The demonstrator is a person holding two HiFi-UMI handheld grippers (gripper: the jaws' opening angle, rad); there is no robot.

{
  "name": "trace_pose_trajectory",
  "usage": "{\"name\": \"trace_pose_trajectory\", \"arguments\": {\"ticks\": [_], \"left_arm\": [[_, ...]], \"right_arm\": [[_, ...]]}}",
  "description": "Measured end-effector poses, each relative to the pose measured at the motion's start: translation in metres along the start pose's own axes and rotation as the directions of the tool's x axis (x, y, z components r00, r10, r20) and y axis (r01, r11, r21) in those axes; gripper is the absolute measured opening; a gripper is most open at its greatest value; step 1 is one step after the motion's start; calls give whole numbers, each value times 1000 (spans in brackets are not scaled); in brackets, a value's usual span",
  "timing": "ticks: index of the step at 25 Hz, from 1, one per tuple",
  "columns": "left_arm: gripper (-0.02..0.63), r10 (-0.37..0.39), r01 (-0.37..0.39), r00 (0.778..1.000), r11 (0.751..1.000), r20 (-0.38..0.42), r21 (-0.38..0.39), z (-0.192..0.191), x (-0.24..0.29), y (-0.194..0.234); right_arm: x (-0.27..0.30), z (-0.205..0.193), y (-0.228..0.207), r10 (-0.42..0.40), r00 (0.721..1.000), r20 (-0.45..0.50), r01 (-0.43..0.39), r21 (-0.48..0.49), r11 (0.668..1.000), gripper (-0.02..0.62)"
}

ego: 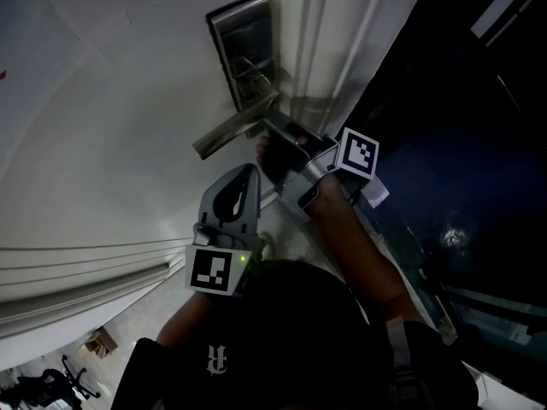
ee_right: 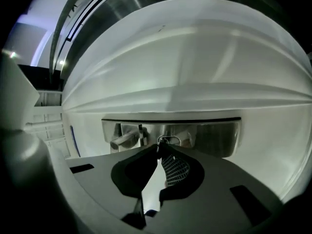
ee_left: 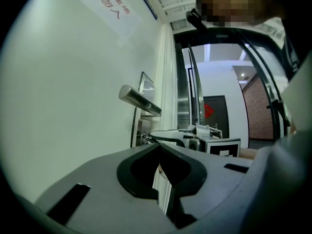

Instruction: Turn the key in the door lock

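Key (ee_right: 167, 141) sits in the lock plate (ee_right: 214, 135), and only its ring shows, right at the tips of our right gripper (ee_right: 158, 147). That gripper's jaws are drawn together on the key, with just a thin slit of light further back between them.

The plate is mounted close to the door's (ego: 128, 101) free edge. The handle (ego: 229, 135) juts out of the plate just beside the key, with its loose end pointing away from that edge and across the white door face.

In the head view our right gripper reaches in alongside the handle's root. It lies near the door edge, and its cube (ego: 358, 154) stands out over the dark glass (ego: 461, 143) beyond that edge. So that gripper is boxed in by the handle on one side and the door's edge on the other.

Our left gripper (ego: 248, 174) hangs apart from the plate, near the handle's loose end but not touching it. Its jaws are pressed together with nothing between them. Its own view looks along the door face, which spreads wide and plain on the side away from the edge.
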State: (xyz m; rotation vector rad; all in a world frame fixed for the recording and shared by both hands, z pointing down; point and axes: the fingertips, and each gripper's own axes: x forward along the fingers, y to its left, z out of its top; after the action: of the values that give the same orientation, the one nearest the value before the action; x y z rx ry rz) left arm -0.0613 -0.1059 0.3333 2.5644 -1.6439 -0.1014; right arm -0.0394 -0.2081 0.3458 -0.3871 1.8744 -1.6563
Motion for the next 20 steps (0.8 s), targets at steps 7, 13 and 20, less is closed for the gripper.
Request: {"name": "trace_pose_trajectory", "arguments": {"ticks": [7, 13, 20], "left_arm": [[6, -1, 1, 1000, 1000, 3, 0, 0, 0, -1], [6, -3, 3, 1000, 1000, 3, -4, -1, -1, -2], [6, -10, 10, 1000, 1000, 5, -3, -1, 0, -10]], "right_arm": [[1, 1, 1, 39, 999, -4, -39, 17, 999, 21], [-5, 4, 1, 46, 999, 6, -46, -26, 999, 23], [-23, 10, 10, 31, 1000, 6, -30, -58, 998, 23]]}}
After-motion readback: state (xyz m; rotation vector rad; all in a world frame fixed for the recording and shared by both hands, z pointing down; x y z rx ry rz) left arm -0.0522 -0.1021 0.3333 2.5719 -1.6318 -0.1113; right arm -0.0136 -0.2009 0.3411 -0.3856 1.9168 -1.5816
